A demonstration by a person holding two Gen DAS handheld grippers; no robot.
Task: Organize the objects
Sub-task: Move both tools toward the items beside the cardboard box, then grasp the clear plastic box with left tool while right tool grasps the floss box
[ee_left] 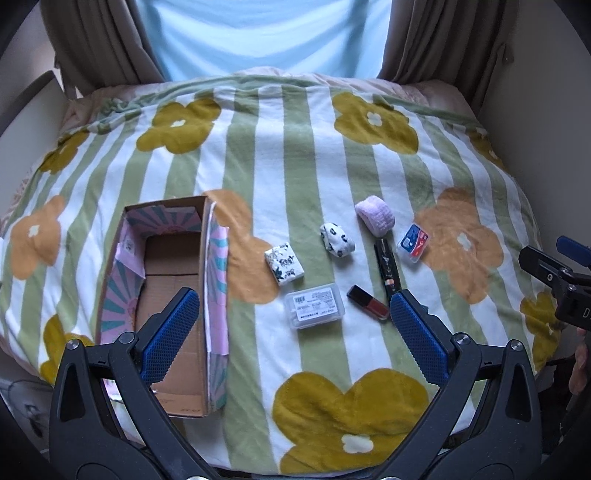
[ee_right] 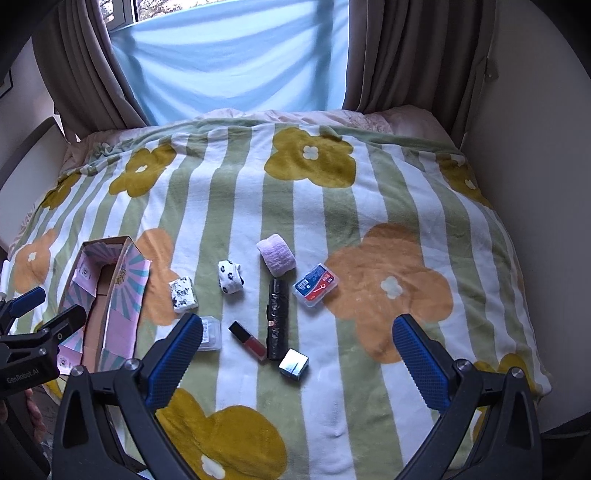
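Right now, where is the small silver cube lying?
Right wrist view: the silver cube lies on the blanket, at the black tube's near end.

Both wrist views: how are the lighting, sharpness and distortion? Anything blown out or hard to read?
Left wrist view: soft backlight from the window, which is washed pale; strong fisheye bend with dark corners; blanket and box are sharp, but the label on the clear case is too small to read. Right wrist view: same backlight and curvature; the silver cube shows glare.
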